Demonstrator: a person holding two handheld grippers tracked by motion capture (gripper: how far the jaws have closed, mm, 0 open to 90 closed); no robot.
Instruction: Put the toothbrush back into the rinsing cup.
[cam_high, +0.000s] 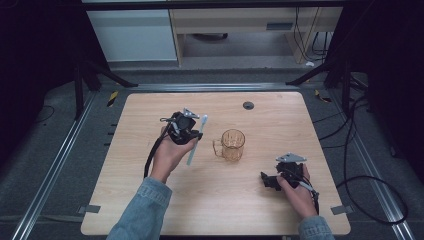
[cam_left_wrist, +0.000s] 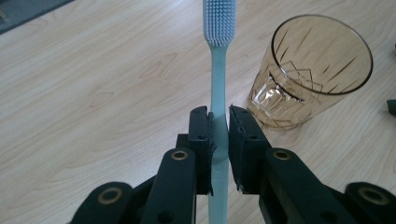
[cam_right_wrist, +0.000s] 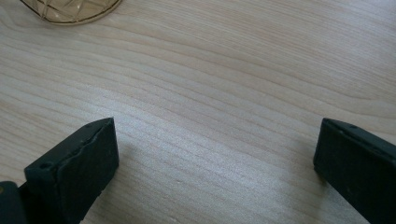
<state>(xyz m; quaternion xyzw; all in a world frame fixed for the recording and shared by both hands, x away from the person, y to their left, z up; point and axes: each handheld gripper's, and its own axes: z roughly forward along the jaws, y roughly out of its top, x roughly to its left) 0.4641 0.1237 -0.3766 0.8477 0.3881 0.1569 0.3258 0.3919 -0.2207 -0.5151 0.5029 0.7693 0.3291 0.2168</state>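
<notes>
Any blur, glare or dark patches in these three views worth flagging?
High view: dark surroundings, evenly lit table, soft detail. Left gripper view: toothbrush sharp, bright glint at the amber glass base. Right gripper view: pale sheen on the wood, open jaws slightly soft.

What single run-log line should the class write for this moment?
left gripper: shut on toothbrush, bristles away from camera | right gripper: jaws open, nothing between, over table | amber glass mug: upright, beside toothbrush

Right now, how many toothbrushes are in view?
1. The toothbrush is clamped by its handle in the left gripper, held above the table, left of the amber glass mug.
</notes>
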